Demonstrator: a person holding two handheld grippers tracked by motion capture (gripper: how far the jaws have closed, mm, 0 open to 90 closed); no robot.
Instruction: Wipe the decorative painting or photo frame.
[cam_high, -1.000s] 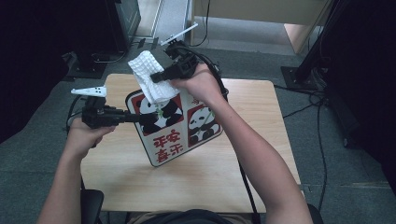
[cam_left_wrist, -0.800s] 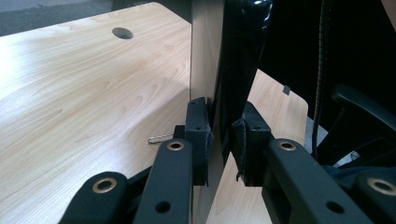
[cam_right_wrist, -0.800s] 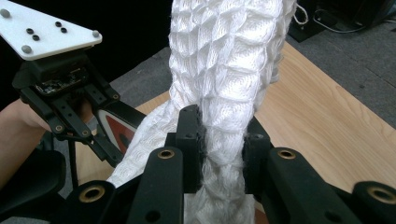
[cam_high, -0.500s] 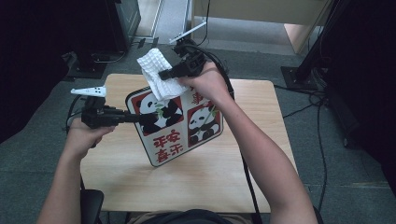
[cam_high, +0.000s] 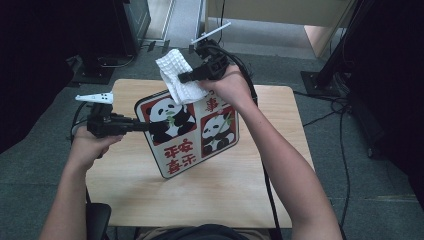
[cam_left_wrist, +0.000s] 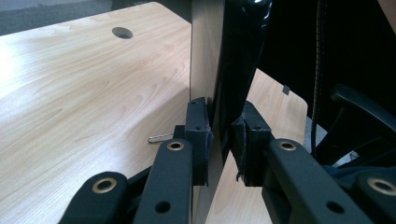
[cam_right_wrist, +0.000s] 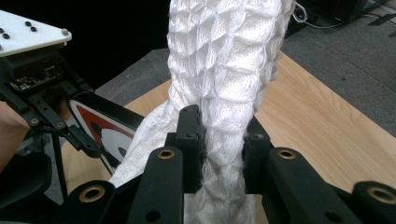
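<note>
Wiping a panda-printed board with a white waffle-weave cloth; the board is held tilted above the desk, over its left half, with its lower corner nearest the person.

Left tool: jaws narrowed onto the board's left edge, pads pressing both faces in the left gripper view; it holds the board by that edge.

Right tool: clamped on a bunched fold of cloth; cloth lies against the board's top edge, hanging over the upper left panda.

Change: a second ago the cloth lay lower on the board's upper face; it now sits at the far edge, while the board has kept its pose; judged as one stroke running out at the rim, the lower panels yet to be covered.

Room: bare desk right of the board and toward the person; cables on the floor beyond the desk's right edge.
</note>
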